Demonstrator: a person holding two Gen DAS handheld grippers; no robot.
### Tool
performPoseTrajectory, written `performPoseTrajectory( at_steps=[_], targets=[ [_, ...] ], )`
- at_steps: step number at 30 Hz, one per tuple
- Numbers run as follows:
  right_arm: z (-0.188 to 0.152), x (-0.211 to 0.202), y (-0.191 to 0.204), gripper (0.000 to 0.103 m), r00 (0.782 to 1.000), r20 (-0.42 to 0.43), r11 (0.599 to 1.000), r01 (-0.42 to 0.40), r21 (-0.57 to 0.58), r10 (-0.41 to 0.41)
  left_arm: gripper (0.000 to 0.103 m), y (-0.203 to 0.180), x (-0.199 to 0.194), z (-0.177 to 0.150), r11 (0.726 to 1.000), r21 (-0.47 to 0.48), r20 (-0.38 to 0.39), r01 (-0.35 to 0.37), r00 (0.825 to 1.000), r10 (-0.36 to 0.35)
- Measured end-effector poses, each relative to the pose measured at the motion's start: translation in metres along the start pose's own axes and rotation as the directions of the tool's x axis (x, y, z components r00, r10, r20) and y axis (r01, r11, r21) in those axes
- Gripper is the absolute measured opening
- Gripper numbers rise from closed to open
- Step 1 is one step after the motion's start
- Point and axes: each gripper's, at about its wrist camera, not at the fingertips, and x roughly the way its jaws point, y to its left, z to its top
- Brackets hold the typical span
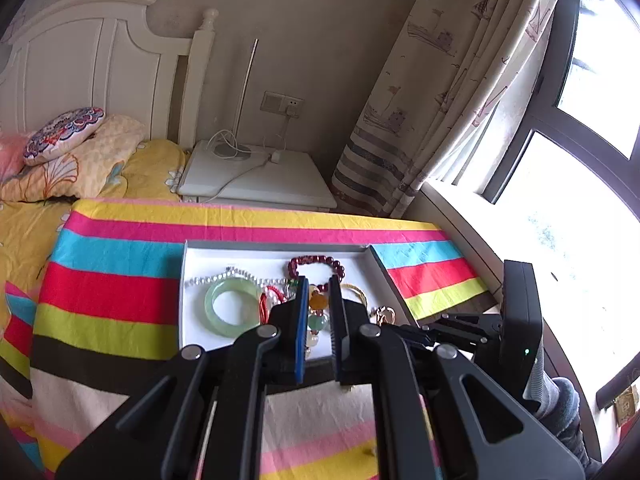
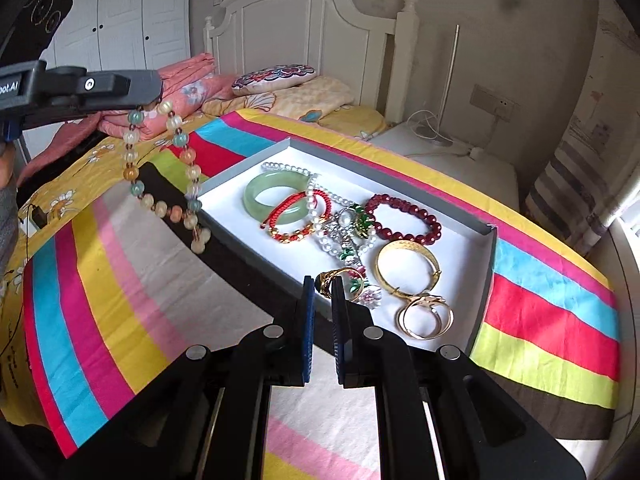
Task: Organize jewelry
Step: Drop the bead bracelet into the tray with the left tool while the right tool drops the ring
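1. Two grippers, both busy. The left gripper (image 2: 154, 94) is pinched shut on a long strand of pale, green and amber beads (image 2: 168, 168), which dangles clear over the striped cloth, at about 9 o'clock from the shallow white cardboard tray (image 2: 490, 264) in the right wrist view.
2. The right gripper (image 2: 322, 284) is closed down on a gold ring with a dark stone (image 2: 326, 282), right at the tray's near wall. How firm that bite is, I can't tell.
3. Looks like the sorting step: pieces coming out of the pile one by one. Next move probably calls for a clear spot to lay each piece down flat.
4. Still in the tray: a pale green jade bangle (image 2: 276, 196) at 10 o'clock, a dark red bead bracelet (image 2: 404, 218) at 1 o'clock, and a wide gold bangle (image 2: 406, 266) toward 4 o'clock.
5. Room: the striped tablecloth (image 2: 120, 300) left of the tray is open. Watch the strand's swinging tail near the tray's left wall, it could snag there.
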Motion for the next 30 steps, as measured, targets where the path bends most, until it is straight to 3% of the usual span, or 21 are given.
performPoseTrajectory(
  at_steps=[9, 17, 22, 23, 24, 26, 30],
  targets=[
    [0.016, 0.025, -0.032, 0.009, 0.999, -0.042, 0.997, -0.017, 0.075, 0.02, 0.009, 0.008, 0.063, 0.051, 0.995, -0.036, 0.033, -0.093, 0.995, 0.094],
    [0.028, 0.057, -0.022, 0.009, 0.981, -0.093, 0.978, -0.159, 0.136, 0.172, 0.009, 0.032, 0.119, 0.061, 0.99, -0.073, 0.04, -0.124, 0.991, 0.128],
    [0.031, 0.081, -0.014, 0.009, 0.971, -0.154, 0.975, -0.157, 0.157, 0.181, 0.009, 0.053, 0.149, 0.054, 0.982, -0.114, -0.001, -0.152, 0.988, 0.153],
    [0.031, 0.086, -0.012, 0.009, 0.967, -0.174, 0.975, -0.157, 0.157, 0.184, 0.017, 0.058, 0.151, 0.051, 0.979, -0.127, 0.002, -0.159, 0.987, 0.16],
    [0.03, 0.09, -0.01, 0.01, 0.964, -0.192, 0.975, -0.157, 0.154, 0.186, 0.04, 0.063, 0.15, 0.047, 0.975, -0.153, 0.001, -0.164, 0.986, 0.166],
    [0.03, 0.092, -0.007, 0.01, 0.963, -0.201, 0.978, -0.153, 0.143, 0.18, 0.071, 0.074, 0.141, 0.039, 0.962, -0.219, 0.031, -0.164, 0.984, 0.174],
    [0.031, 0.089, -0.009, 0.02, 0.958, -0.214, 0.974, -0.155, 0.164, 0.188, 0.075, 0.079, 0.112, 0.023, 0.949, -0.271, 0.077, -0.16, 0.979, 0.187]
  ],
)
